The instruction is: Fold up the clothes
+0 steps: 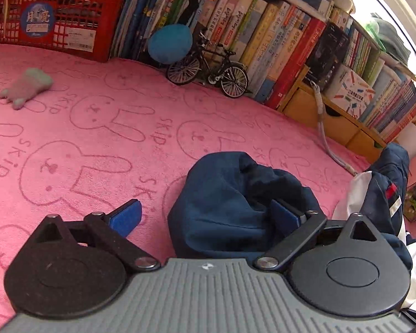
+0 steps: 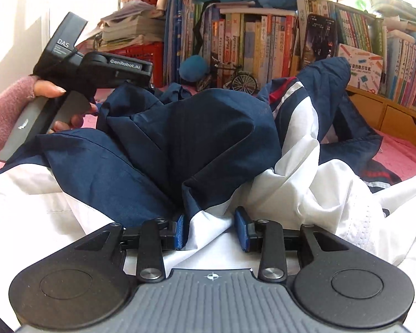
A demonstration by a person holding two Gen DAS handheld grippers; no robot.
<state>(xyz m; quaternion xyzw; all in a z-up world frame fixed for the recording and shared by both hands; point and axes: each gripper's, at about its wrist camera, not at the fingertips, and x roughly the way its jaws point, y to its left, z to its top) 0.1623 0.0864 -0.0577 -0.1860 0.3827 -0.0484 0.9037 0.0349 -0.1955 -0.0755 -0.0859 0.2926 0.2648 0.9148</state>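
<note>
A navy and white jacket with a red stripe lies crumpled on the pink bunny blanket. My right gripper is shut on a bunched fold of it where white meets navy. In the left wrist view a navy lump of the jacket sits between the wide-apart fingers of my left gripper, which is open. Its right pad rests against the cloth, while its left pad stands clear over the blanket. A hand in a pink sleeve holds the left gripper's handle.
Along the back stand a red crate, rows of books, a model bicycle, a blue plush ball and wooden drawers. A grey plush toy lies at the far left. A rope trails onto the blanket.
</note>
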